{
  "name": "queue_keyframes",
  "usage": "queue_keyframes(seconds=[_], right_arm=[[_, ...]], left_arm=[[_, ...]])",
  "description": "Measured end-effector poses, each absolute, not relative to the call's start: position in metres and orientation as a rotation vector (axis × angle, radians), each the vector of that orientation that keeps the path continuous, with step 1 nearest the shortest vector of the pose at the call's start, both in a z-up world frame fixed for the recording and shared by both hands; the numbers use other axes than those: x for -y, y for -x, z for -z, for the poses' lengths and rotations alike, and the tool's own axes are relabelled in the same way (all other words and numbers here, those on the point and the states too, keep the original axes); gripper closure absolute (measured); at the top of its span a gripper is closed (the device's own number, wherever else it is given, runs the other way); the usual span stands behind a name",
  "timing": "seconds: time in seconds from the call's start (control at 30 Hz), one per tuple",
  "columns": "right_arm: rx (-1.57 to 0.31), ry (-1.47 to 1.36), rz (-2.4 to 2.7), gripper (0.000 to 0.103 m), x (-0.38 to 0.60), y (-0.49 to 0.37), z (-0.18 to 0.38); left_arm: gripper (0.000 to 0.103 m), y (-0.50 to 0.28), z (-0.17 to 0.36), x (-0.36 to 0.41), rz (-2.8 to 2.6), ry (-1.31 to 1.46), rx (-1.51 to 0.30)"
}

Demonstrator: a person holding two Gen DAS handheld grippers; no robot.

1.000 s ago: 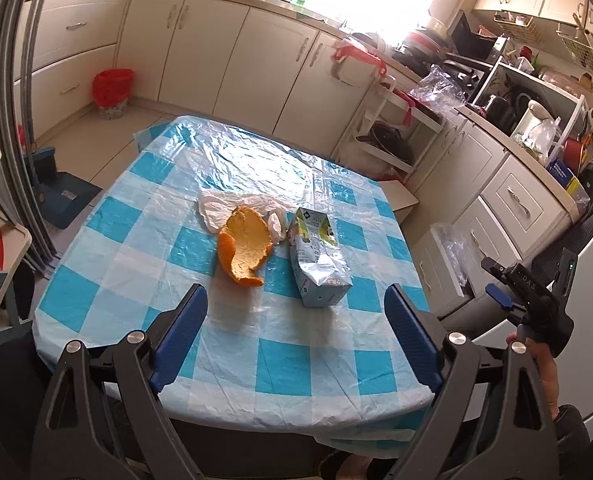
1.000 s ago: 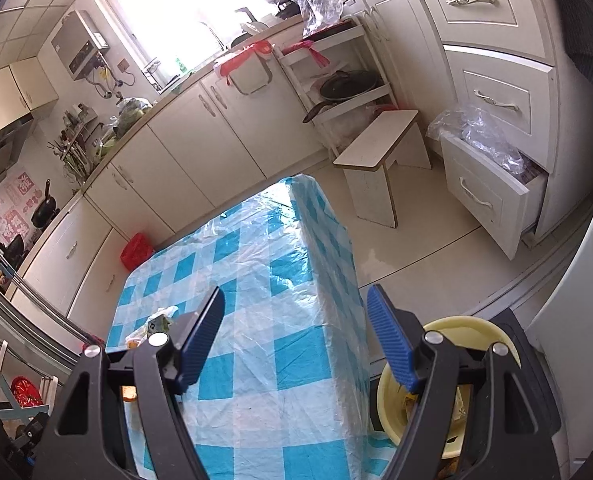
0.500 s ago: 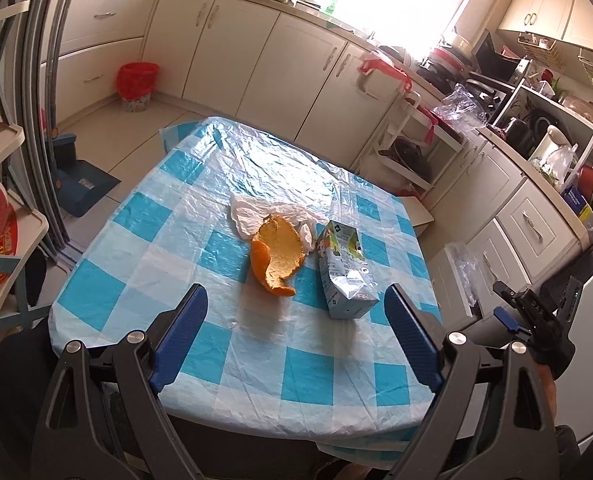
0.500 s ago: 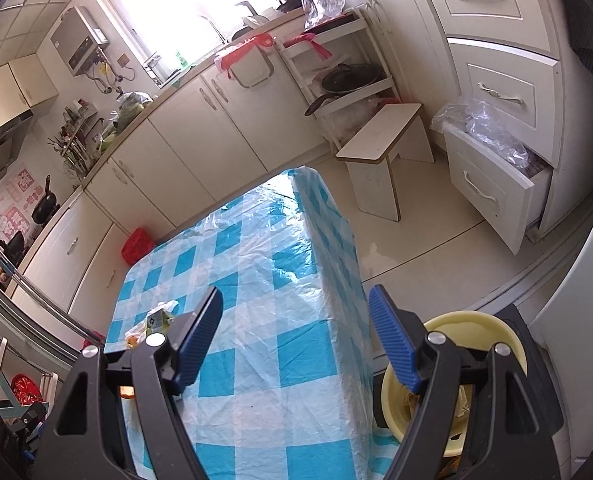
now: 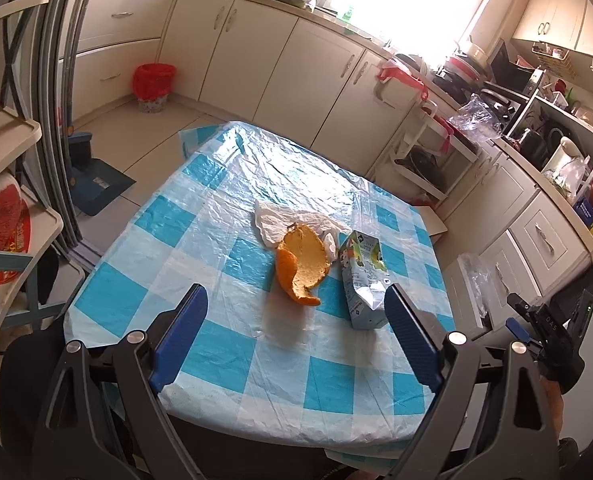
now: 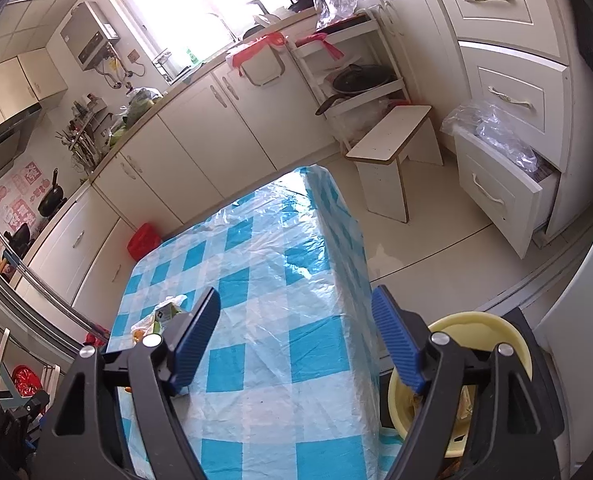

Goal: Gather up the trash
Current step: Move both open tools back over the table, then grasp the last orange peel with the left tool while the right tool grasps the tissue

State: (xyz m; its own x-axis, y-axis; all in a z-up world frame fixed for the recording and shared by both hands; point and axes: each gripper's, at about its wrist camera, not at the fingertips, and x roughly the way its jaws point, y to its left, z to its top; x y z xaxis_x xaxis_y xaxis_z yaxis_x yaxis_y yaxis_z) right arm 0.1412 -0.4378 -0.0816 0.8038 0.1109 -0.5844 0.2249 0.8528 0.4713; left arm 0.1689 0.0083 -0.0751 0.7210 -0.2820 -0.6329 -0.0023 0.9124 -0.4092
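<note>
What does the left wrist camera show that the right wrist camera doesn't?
Only the left wrist view shows the orange peel in full, beside the crumpled white bag, and the dustpan. Only the right wrist view shows the yellow bin, the stool and the open drawer. Both show the checked tablecloth, the carton and the red bin.

Blue checked tablecloth (image 5: 232, 344), white stool (image 6: 392, 140), open drawer (image 6: 496, 196), blue dustpan (image 5: 96, 184)

Table (image 5: 200, 360) w/ a blue-and-white checked plastic cloth, and right on it near the middle there's an orange peel (image 5: 302, 264), a crumpled white plastic bag (image 5: 274, 220) touching it on the far side, plus a small carton (image 5: 362, 280) lying flat just beside the peel.
</note>
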Motion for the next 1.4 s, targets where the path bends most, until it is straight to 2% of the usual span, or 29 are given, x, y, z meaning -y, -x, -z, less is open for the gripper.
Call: queue_keyframes(seconds=[0.57,1.4], right_arm=[[-0.682,-0.334,-0.132,0.024,0.347,-0.163,0.082],[-0.715,-0.347,-0.141,0.023,0.345,-0.178,0.091]], left_arm=[[0.017,-0.192,0.104,-0.020,0.098,0.404,-0.810],[0.017,-0.269,0.146,0.026,0.115,0.327,-0.913]])
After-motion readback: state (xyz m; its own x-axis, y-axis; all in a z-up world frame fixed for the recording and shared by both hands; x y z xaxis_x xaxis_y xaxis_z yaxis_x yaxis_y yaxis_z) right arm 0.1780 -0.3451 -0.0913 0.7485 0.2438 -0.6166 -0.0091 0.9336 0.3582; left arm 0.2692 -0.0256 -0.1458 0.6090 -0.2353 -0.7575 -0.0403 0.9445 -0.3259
